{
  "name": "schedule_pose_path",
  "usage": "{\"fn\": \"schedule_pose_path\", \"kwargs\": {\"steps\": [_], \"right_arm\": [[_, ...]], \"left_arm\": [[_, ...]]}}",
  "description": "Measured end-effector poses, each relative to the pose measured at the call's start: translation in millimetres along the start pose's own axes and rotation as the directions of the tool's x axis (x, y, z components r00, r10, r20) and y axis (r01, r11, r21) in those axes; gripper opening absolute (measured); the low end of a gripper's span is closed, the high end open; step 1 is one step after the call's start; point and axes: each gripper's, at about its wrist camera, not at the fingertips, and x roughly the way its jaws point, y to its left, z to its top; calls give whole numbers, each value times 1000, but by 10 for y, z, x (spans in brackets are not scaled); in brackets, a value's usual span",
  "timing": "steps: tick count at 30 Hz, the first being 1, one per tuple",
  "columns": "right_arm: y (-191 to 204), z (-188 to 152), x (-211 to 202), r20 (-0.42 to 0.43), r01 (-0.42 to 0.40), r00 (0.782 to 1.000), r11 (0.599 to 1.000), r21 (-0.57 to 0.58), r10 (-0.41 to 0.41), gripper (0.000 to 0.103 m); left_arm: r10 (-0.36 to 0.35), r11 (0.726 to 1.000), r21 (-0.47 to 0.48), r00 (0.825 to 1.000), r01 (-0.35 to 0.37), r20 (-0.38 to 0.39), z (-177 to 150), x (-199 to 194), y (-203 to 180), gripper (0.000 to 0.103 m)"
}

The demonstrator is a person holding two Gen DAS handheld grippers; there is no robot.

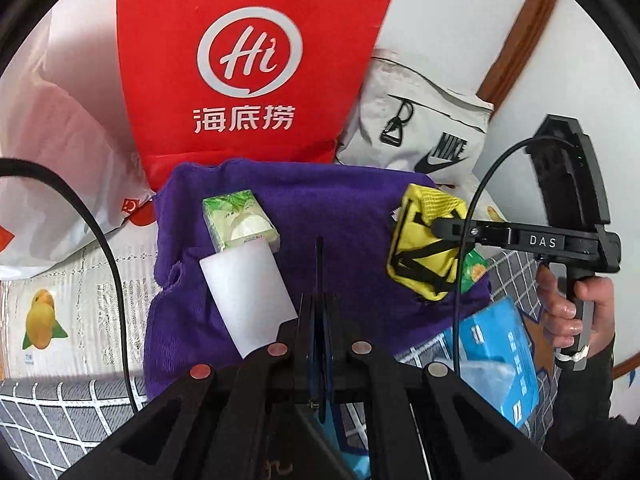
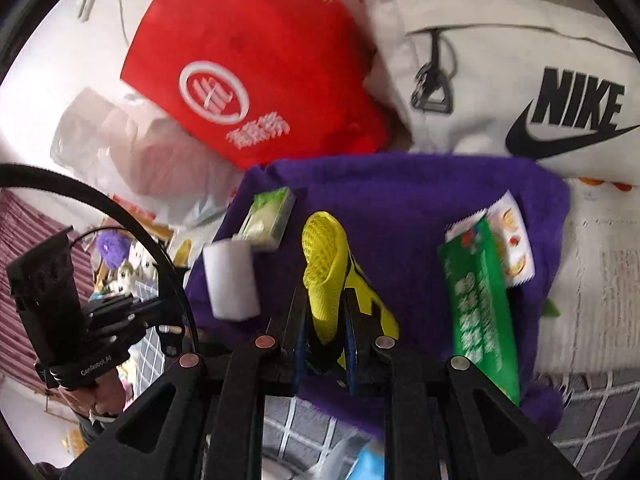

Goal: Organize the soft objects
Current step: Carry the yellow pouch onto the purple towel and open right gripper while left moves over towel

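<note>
We find the right gripper clamped on the yellow pouch; its jaws pinch the mesh end, and the pouch's long axis runs forward from the jaws, out over the purple towel. The left gripper holds nothing; its jaws are closed. Ahead of the left jaws and a little to their left lie the white sponge and, just beyond and touching it, the tissue pack, both on the towel. To the right of the right jaws lies the green packet, its long axis pointing away from them. We judge the right hand nearer to any drop spot on the towel. The red bag stands beyond both.
</note>
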Motion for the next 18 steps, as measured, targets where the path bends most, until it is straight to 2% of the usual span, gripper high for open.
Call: {"fn": "schedule_pose_path", "kwargs": {"steps": [4,12,16,18], "right_arm": [[-30,101,-10,22,105,994,994,-38,-104,16],[-113,327,140,19,169,986,982,-81,-168,18],[-151,386,184,33,212,977,971,-113,-209,26],[-159,381,195,57,284,959,950,-133,-278,29]], "left_arm": [[-7,1000,-7,1000,7,-12,75,79,2,4],[-11,1000,-2,999,11,-37,187,231,-55,4],[-15,1000,-23,998,13,-56,218,342,-71,4],[-14,1000,-24,998,13,-67,232,390,-85,4]]}}
